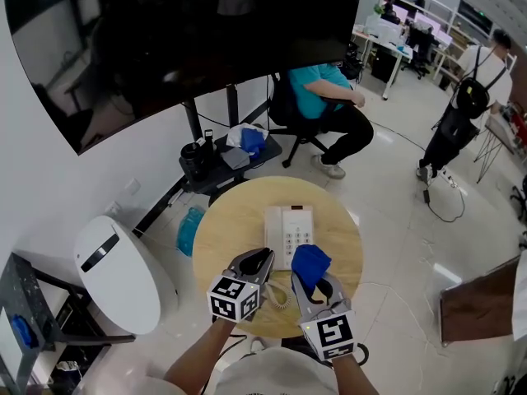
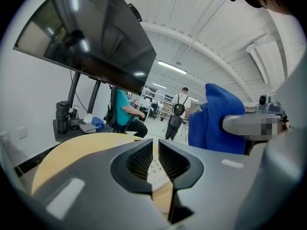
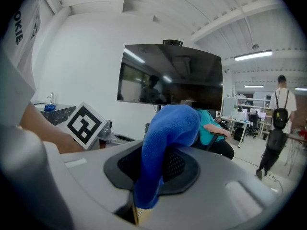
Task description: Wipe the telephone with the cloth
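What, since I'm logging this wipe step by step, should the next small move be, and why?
Probably lower the right gripper so its clamped blue cloth presses onto the telephone. The cloth sits over the phone's near right corner, contact unclear; the left gripper beside it is slightly open and empty.

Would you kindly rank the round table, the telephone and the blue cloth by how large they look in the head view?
1. round table
2. telephone, partly covered
3. blue cloth, bunched up, so its full size is unsure
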Tool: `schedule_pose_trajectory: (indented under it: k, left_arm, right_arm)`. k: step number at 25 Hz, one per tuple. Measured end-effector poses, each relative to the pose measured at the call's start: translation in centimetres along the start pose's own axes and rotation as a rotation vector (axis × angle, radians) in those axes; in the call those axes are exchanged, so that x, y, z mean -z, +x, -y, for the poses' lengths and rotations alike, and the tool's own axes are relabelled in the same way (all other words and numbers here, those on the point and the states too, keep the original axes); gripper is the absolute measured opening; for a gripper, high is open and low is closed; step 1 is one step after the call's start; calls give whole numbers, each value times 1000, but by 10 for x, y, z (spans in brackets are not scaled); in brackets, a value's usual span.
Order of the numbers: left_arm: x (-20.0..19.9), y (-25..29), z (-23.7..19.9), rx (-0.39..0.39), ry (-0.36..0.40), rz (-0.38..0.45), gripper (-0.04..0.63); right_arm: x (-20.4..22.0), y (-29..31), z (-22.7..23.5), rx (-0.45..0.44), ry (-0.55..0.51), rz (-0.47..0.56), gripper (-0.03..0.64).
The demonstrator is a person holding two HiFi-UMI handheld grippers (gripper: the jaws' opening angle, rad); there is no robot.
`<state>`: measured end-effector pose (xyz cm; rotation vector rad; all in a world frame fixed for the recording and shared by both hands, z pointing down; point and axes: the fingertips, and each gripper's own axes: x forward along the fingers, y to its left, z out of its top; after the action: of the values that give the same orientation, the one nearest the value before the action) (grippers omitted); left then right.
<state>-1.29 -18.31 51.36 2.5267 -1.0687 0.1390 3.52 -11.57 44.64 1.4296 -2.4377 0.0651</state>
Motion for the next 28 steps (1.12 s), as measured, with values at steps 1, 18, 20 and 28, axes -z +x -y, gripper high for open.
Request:
schedule_pose_trajectory:
  k: [1,18,20,28]
  left_arm:
    - [3,4,-4,0,-8,-10,29]
    - [75,65,-69,99,-338,-181,130]
    - [80,71,-74,122,-374,-188,130]
    - [86,81,-76,251,-459,-190,132]
  right_arm:
    - [1,1,2,-2,1,-4,61]
    - [28,19,36,0,24,-80,60]
    - [31,22,41,3,27,-89,61]
    - [38,28,51,9,40,-115,61]
